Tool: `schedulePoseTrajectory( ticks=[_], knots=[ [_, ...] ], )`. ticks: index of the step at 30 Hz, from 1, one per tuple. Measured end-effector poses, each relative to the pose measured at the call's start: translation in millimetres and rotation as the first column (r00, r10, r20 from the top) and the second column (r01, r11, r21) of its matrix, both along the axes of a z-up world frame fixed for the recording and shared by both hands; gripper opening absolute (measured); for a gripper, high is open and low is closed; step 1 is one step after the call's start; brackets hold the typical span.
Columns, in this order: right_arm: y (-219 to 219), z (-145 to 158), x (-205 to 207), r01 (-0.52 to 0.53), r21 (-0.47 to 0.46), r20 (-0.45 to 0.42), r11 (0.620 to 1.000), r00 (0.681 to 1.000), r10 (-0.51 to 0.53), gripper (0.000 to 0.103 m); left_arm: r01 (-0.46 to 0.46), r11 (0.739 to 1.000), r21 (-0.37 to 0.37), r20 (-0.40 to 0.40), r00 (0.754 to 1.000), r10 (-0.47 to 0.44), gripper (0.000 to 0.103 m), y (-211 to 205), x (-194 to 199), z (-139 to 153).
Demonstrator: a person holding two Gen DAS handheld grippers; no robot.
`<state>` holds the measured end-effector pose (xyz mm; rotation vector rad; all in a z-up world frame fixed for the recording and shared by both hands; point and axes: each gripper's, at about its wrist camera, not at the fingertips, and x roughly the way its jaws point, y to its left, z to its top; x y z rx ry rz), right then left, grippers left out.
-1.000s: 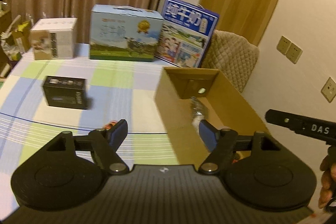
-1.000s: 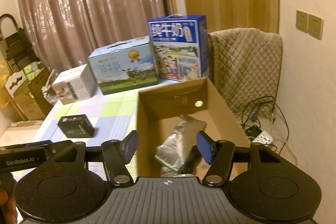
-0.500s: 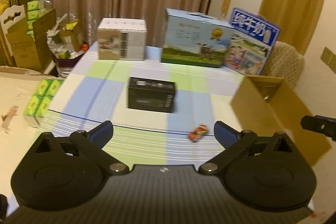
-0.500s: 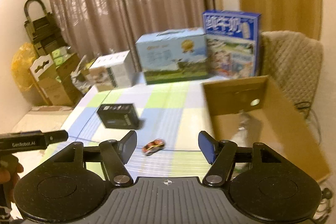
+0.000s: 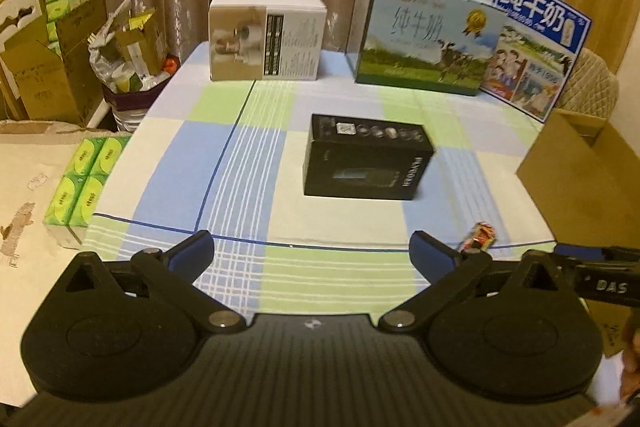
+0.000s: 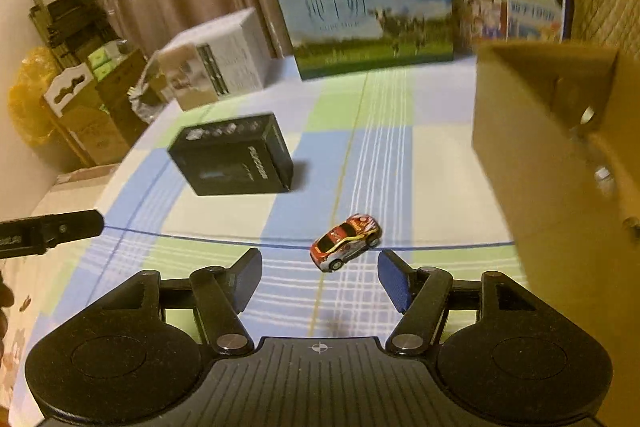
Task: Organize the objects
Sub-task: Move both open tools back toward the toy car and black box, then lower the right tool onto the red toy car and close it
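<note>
A small red toy car (image 6: 345,242) lies on the checked tablecloth, just ahead of my open, empty right gripper (image 6: 320,277). It also shows in the left wrist view (image 5: 479,235), past the right finger. A black box (image 5: 367,157) (image 6: 233,159) lies at the table's middle. An open cardboard box (image 6: 560,163) (image 5: 580,163) stands on the right. My left gripper (image 5: 312,259) is open and empty above the table's front edge.
A white carton (image 5: 266,35) and two milk cartons (image 5: 424,33) (image 5: 536,43) stand along the back of the table. Green tissue packs (image 5: 82,183) and cardboard boxes (image 5: 48,67) are on the left, off the table. A padded chair (image 5: 588,83) is behind the cardboard box.
Both grippers have swung left, away from the cardboard box, toward the table's middle. The right gripper has come close to the toy car. Both stay open.
</note>
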<state>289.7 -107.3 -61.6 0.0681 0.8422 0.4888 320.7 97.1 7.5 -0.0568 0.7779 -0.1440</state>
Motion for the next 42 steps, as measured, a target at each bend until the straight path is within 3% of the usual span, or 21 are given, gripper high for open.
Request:
schedulePoseTrajectory(
  ticks=[6, 12, 15, 17, 19, 22, 23, 24, 25, 26, 33, 36, 42],
  knots=[
    [16, -44, 35, 0.029, 0.008, -0.056, 1.000, 0.998, -0.028, 0.061, -0.025, 0.999, -0.028, 0.001, 1.000, 0.025, 0.102, 7, 30, -26],
    [32, -59, 56, 0.050, 0.010, -0.067, 0.999, 0.997, -0.049, 0.060, -0.066, 0.995, -0.079, 0.005, 0.998, 0.067, 0.102, 12, 49, -40],
    [44, -61, 52, 0.050, -0.043, -0.034, 0.998, 0.998, -0.052, 0.060, -0.072, 0.993, -0.097, 0.012, 0.997, 0.073, 0.102, 12, 55, -46],
    [46, -61, 49, 0.070, -0.072, -0.013, 0.995, 0.997, -0.071, 0.040, -0.071, 0.992, -0.100, 0.013, 0.997, 0.073, 0.102, 11, 57, -49],
    [43, -56, 46, 0.092, -0.080, 0.009, 0.993, 0.996, -0.092, 0.037, -0.065, 0.992, -0.105, 0.019, 0.998, 0.067, 0.102, 11, 56, -51],
    [44, -50, 47, 0.037, -0.141, 0.077, 0.989, 0.997, -0.026, 0.039, -0.055, 0.992, -0.110, 0.011, 0.998, 0.056, 0.102, 10, 57, -55],
    [42, -50, 48, 0.022, -0.141, 0.080, 0.990, 0.997, -0.011, 0.043, -0.056, 0.992, -0.112, 0.008, 0.998, 0.057, 0.102, 11, 56, -55],
    [40, -51, 50, 0.018, -0.137, 0.076, 0.990, 0.997, -0.008, 0.051, -0.055, 0.992, -0.113, 0.007, 0.998, 0.056, 0.102, 10, 57, -56],
    [39, -52, 51, 0.023, -0.127, 0.072, 0.992, 0.997, -0.014, 0.070, -0.054, 0.992, -0.115, 0.007, 0.998, 0.055, 0.102, 10, 57, -57],
    [37, -54, 52, 0.032, -0.111, 0.075, 0.993, 0.997, -0.024, 0.079, -0.057, 0.991, -0.117, 0.005, 0.998, 0.058, 0.102, 10, 57, -57],
    [49, -70, 60, 0.011, -0.157, 0.107, 0.988, 0.994, 0.006, 0.078, -0.048, 0.991, -0.125, 0.011, 0.999, 0.050, 0.102, 11, 58, -59],
    [49, -73, 61, 0.031, -0.180, 0.123, 0.983, 0.992, -0.009, 0.064, -0.035, 0.993, -0.116, 0.014, 0.999, 0.036, 0.102, 9, 61, -62],
    [45, -62, 61, 0.037, -0.178, 0.148, 0.983, 0.989, -0.010, 0.063, 0.033, 0.996, -0.086, 0.061, 0.998, -0.028, 0.102, -4, 73, -58]
  ],
)
